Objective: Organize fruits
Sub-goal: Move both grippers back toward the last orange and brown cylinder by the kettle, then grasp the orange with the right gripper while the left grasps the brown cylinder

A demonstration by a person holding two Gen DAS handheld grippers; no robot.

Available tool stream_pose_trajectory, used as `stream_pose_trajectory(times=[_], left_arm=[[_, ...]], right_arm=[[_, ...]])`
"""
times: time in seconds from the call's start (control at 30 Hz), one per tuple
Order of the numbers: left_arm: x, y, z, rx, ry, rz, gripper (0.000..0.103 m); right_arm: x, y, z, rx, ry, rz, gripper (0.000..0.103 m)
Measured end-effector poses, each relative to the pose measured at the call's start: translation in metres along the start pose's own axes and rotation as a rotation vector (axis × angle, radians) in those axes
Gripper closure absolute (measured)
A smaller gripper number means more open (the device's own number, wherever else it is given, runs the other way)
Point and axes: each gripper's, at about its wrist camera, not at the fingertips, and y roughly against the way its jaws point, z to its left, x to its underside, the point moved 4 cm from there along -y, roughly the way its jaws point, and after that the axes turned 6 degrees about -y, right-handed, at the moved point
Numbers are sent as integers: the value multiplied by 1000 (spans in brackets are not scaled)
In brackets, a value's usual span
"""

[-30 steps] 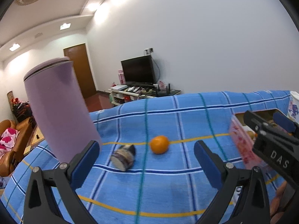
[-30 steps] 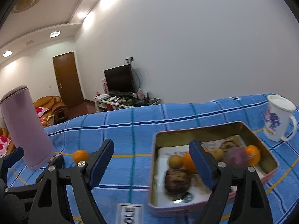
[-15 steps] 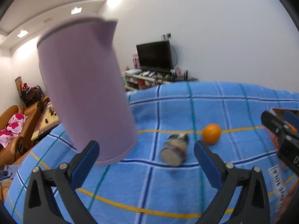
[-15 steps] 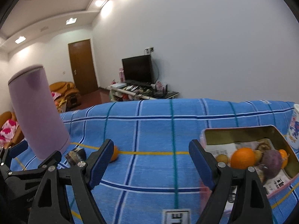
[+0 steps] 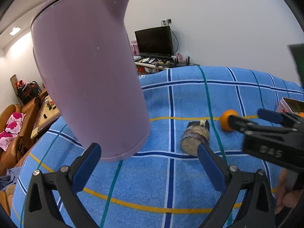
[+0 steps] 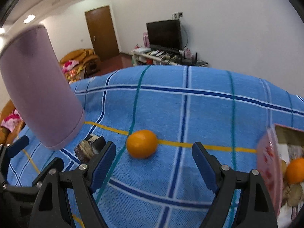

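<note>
Right gripper (image 6: 153,163) fingers wide apart, nothing held, orange (image 6: 142,144) on the blue checked cloth (image 6: 190,110) just ahead of them. Left gripper (image 5: 149,162) also spread, empty, facing a purple kettle (image 5: 89,72) and a dark cut fruit (image 5: 195,137) on its side. Pink tin (image 6: 269,167) at right edge holds another orange (image 6: 295,170).

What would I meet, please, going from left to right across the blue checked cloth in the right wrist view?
Purple jug → dark cut fruit lying on its side → loose orange → pink tin holding another orange at the right edge.
</note>
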Motion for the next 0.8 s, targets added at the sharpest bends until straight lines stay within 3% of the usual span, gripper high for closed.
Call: stream_pose_trajectory(times=[0.07, 0.27, 0.33, 0.53, 0.8], left_arm=[[0, -2, 2, 0, 7, 6, 0], [1, -4, 1, 12, -16, 13, 0], [1, -5, -1, 24, -33, 16, 0], [2, -4, -7, 38, -94, 12, 0], [-2, 2, -10, 161, -10, -14, 0]], right_arm=[[1, -9, 7, -2, 15, 32, 23], [1, -31, 16, 9, 47, 126, 52], [2, -28, 16, 14, 50, 113, 60], [8, -7, 2, 0, 31, 79, 60], [26, 49, -16, 4, 52, -46, 60]])
